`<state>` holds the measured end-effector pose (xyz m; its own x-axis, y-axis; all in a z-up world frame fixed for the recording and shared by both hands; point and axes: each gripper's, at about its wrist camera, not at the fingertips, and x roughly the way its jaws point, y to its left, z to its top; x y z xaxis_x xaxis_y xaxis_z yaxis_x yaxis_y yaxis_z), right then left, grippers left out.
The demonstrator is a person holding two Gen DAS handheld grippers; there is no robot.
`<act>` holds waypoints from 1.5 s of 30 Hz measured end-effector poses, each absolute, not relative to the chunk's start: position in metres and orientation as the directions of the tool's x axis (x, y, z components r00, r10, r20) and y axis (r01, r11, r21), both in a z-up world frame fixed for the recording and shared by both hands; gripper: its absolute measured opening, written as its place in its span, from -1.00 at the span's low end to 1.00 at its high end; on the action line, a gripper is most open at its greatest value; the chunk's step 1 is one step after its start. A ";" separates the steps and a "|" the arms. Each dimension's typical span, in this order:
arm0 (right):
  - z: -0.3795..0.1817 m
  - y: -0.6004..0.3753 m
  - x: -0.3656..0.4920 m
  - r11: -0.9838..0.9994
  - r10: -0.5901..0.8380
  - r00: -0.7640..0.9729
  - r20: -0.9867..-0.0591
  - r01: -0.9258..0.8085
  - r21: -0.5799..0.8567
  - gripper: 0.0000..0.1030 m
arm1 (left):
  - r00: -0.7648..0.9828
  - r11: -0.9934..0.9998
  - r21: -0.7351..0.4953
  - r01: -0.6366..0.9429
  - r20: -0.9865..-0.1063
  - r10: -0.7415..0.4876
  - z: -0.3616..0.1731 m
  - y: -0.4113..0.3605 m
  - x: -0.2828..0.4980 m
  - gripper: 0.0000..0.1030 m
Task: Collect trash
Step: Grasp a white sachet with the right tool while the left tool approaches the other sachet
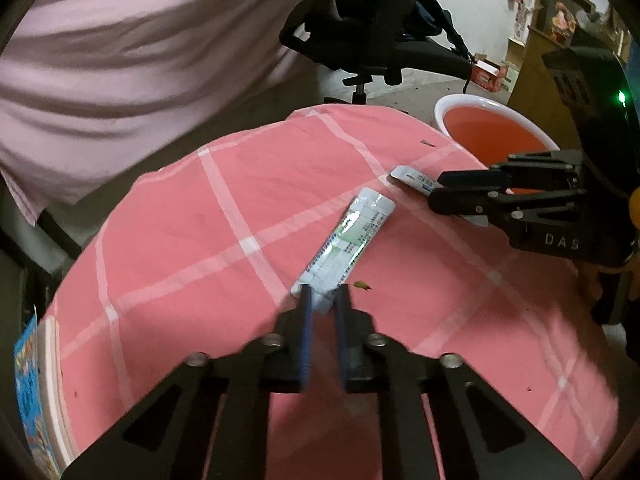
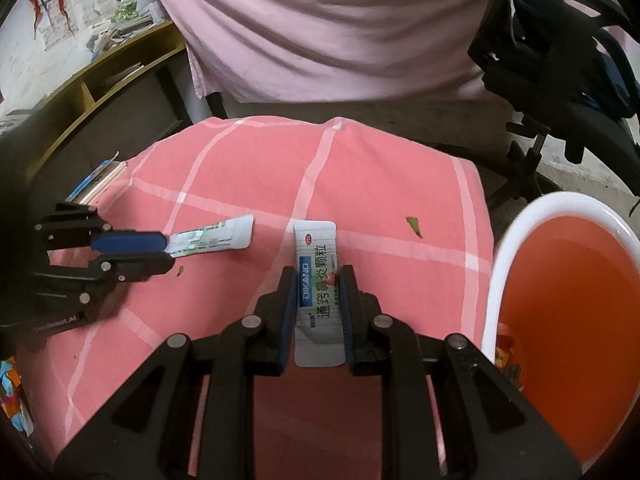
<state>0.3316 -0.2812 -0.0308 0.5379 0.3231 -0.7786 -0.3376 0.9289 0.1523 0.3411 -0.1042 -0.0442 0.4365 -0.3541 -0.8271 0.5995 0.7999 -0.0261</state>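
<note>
A worktop covered in a pink cloth [image 2: 360, 168] with white check lines carried a green-and-white sachet [image 2: 218, 234], a white sachet [image 2: 316, 248] with blue label, and two small greenish scraps [image 2: 414, 226].

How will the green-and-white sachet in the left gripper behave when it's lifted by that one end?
Probably floppy: the green-and-white sachet is a thin flat packet, and the left gripper pinches only its end, so the free end may droop. Its glossy film looks slippery, so it could slide out. It seems light and should not roll.
</note>
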 end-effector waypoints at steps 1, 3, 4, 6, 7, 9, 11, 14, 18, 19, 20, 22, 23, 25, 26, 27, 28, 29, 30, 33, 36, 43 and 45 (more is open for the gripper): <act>-0.031 -0.282 0.329 0.930 0.323 0.539 -0.778 -0.334 0.155 -0.31 | 0.436 0.807 -0.041 0.588 -0.825 -0.360 -0.044 -0.104 0.339 -0.96; -0.031 -0.283 0.326 0.931 0.325 0.541 -0.776 -0.329 0.160 -0.31 | 0.445 0.824 -0.061 0.563 -0.818 -0.365 -0.043 -0.105 0.334 -0.98; -0.030 -0.283 0.323 0.932 0.323 0.543 -0.775 -0.327 0.160 -0.31 | 0.450 0.830 -0.068 0.553 -0.814 -0.367 -0.042 -0.105 0.332 -0.99; -0.030 -0.281 0.319 0.932 0.322 0.546 -0.773 -0.327 0.158 -0.31 | 0.468 0.844 -0.078 0.530 -0.803 -0.368 -0.039 -0.104 0.326 -0.99; -0.030 -0.281 0.316 0.932 0.323 0.545 -0.773 -0.327 0.158 -0.31 | 0.477 0.849 -0.080 0.523 -0.798 -0.369 -0.037 -0.102 0.323 -0.99; -0.030 -0.281 0.314 0.932 0.323 0.547 -0.772 -0.326 0.159 -0.31 | 0.495 0.849 -0.083 0.521 -0.782 -0.380 -0.034 -0.102 0.318 -0.98; -0.030 -0.283 0.312 0.933 0.324 0.551 -0.769 -0.319 0.164 -0.31 | 0.520 0.851 -0.061 0.521 -0.768 -0.374 -0.030 -0.102 0.315 -0.94; -0.029 -0.285 0.312 0.936 0.321 0.556 -0.767 -0.307 0.170 -0.31 | 0.540 0.857 -0.036 0.515 -0.763 -0.356 -0.029 -0.104 0.320 -0.40; -0.030 -0.285 0.316 0.938 0.317 0.556 -0.768 -0.303 0.168 -0.31 | 0.554 0.854 -0.026 0.519 -0.751 -0.360 -0.029 -0.106 0.331 -0.19; -0.030 -0.285 0.316 0.938 0.317 0.556 -0.768 -0.303 0.168 -0.31 | 0.554 0.853 -0.017 0.521 -0.754 -0.353 -0.030 -0.107 0.335 -0.19; -0.031 -0.286 0.319 0.938 0.319 0.555 -0.769 -0.301 0.171 -0.31 | 0.551 0.851 -0.010 0.525 -0.758 -0.348 -0.032 -0.108 0.338 -0.19; -0.031 -0.288 0.319 0.939 0.320 0.556 -0.767 -0.297 0.176 -0.31 | 0.533 0.843 -0.001 0.539 -0.774 -0.342 -0.035 -0.111 0.346 -0.18; -0.031 -0.290 0.320 0.939 0.321 0.557 -0.766 -0.294 0.179 -0.31 | 0.521 0.839 -0.004 0.545 -0.782 -0.343 -0.037 -0.110 0.348 -0.18; -0.032 -0.293 0.321 0.937 0.329 0.553 -0.765 -0.291 0.192 -0.31 | 0.477 0.827 -0.024 0.562 -0.807 -0.348 -0.044 -0.112 0.355 -0.19; -0.032 -0.294 0.321 0.936 0.332 0.552 -0.765 -0.291 0.197 -0.31 | 0.473 0.823 -0.026 0.568 -0.808 -0.352 -0.045 -0.112 0.356 -0.19; -0.033 -0.293 0.320 0.936 0.332 0.551 -0.765 -0.291 0.197 -0.31 | 0.470 0.819 -0.030 0.573 -0.806 -0.359 -0.045 -0.111 0.356 -0.19; -0.033 -0.293 0.320 0.937 0.330 0.551 -0.766 -0.291 0.195 -0.31 | 0.467 0.817 -0.034 0.575 -0.807 -0.362 -0.045 -0.111 0.355 -0.20; -0.032 -0.292 0.319 0.938 0.325 0.552 -0.767 -0.291 0.188 -0.31 | 0.463 0.816 -0.038 0.577 -0.808 -0.365 -0.045 -0.110 0.355 -0.23; -0.032 -0.291 0.320 0.939 0.322 0.553 -0.768 -0.291 0.184 -0.31 | 0.458 0.814 -0.043 0.579 -0.809 -0.369 -0.045 -0.110 0.354 -0.37; -0.032 -0.291 0.320 0.940 0.317 0.554 -0.770 -0.290 0.179 -0.31 | 0.456 0.816 -0.048 0.576 -0.810 -0.369 -0.045 -0.111 0.351 -0.55; -0.032 -0.290 0.320 0.942 0.314 0.553 -0.772 -0.282 0.181 -0.31 | 0.458 0.822 -0.053 0.567 -0.809 -0.369 -0.044 -0.111 0.346 -0.61; -0.032 -0.290 0.319 0.946 0.306 0.557 -0.772 -0.269 0.181 -0.31 | 0.493 0.875 -0.085 0.477 -0.798 -0.347 -0.038 -0.108 0.334 -0.67; -0.032 -0.290 0.319 0.946 0.306 0.558 -0.772 -0.266 0.183 -0.31 | 0.507 0.886 -0.087 0.455 -0.793 -0.338 -0.036 -0.107 0.330 -0.67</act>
